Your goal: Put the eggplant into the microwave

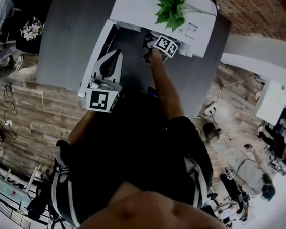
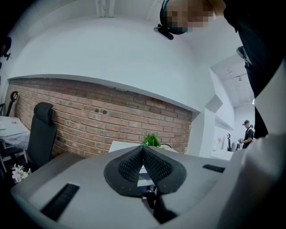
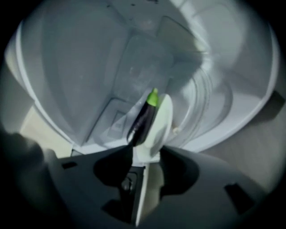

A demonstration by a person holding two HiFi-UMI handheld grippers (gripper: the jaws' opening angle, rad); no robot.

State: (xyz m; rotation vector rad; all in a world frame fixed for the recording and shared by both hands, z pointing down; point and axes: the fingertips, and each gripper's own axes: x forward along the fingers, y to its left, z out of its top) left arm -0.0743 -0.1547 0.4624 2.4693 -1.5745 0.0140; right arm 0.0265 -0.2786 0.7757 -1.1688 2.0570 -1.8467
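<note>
The right gripper (image 3: 145,150) was reached inside the microwave (image 3: 76,67), its jaws standing wide apart with the eggplant (image 3: 142,120) between them, apparently not pinched. The left gripper (image 2: 143,156) was closed on nothing. The placing looked nearly done, leaving the right gripper to draw out and the open door (image 1: 95,54) to be swung closed

You face a red brick wall (image 2: 111,118) under a white ceiling (image 2: 111,44). Wood-plank floor (image 1: 45,121) below you. Grey table (image 1: 70,36) ahead. Black office chair (image 2: 42,134) at your left. Light even.
</note>
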